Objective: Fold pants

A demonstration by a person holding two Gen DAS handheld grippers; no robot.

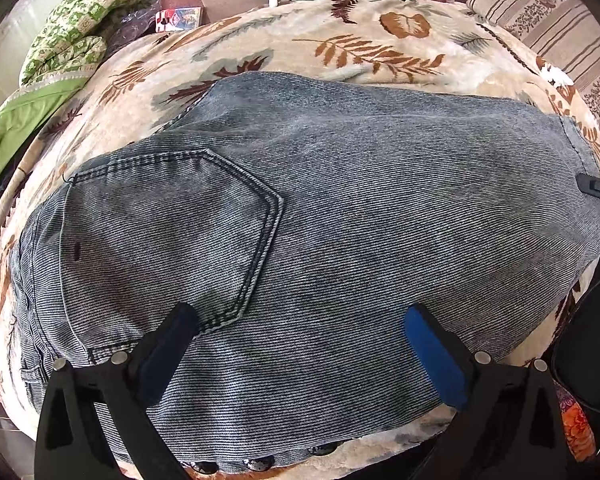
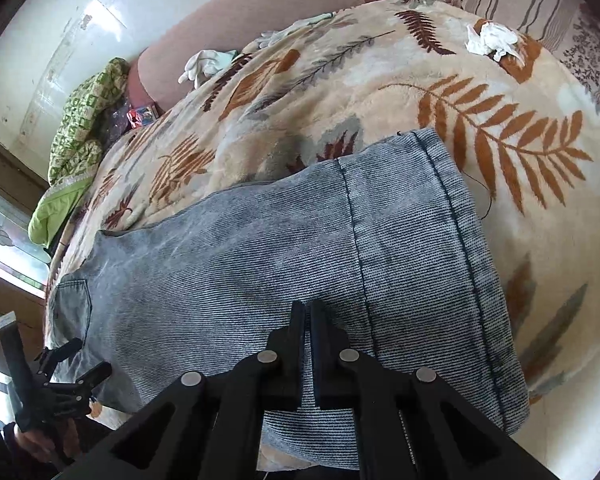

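The left claw (image 1: pixel 300 320) stands wide over the pants (image 1: pixel 340 200), gripping nothing; the right claw (image 2: pixel 306 312) is pinched narrow above the cloth near the hem.

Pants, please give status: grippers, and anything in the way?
Left gripper open above pants. Right gripper shut, nothing visibly pinched. Pants flat on blanket, folded lengthwise. Nothing in the way.

pants (image 1: pixel 340 208): grey-blue washed denim, fine diagonal ribbing, dark stitching
blanket (image 1: pixel 372 40): cream, rust-orange ferns, brown and grey leaves
quilt (image 1: pixel 88 16): green-and-cream checks, lime lining
pillow (image 1: pixel 548 12): beige, brown stripes
left tongs (image 1: pixel 300 320): black, blue pads
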